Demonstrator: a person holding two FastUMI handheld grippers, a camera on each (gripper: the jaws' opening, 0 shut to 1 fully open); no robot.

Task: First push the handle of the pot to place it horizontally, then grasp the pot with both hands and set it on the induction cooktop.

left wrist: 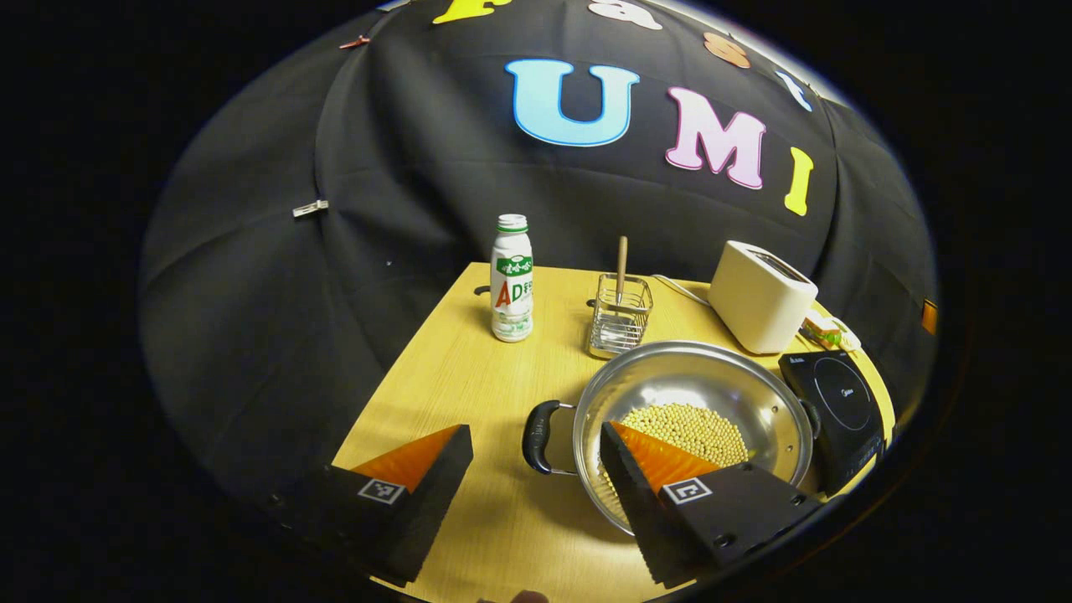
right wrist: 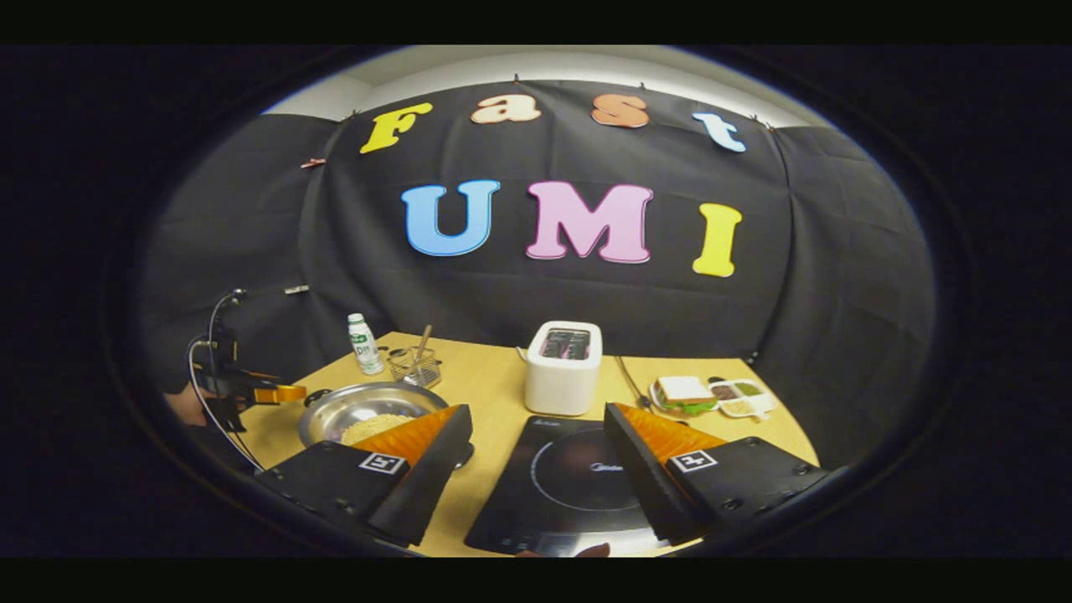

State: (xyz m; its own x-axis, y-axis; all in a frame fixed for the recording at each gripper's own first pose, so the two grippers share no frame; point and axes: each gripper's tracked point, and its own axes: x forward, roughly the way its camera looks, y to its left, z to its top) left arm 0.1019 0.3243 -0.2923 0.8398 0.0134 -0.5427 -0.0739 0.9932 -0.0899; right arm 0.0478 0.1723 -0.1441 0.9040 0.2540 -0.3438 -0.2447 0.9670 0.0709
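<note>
Between left jaws, pot (left wrist: 691, 419) handle (left wrist: 538, 436).

Little legible here. Bottle (left wrist: 512, 280), centre of the left gripper view: printed label with lettering, not transcribed. Induction cooktop (right wrist: 578, 477), lower middle of the right gripper view: faint brand marks (too small to read). My left gripper (left wrist: 534, 429) and right gripper (right wrist: 538, 410) carry square coded marker tags (left wrist: 381, 491) on their fingers.
</note>
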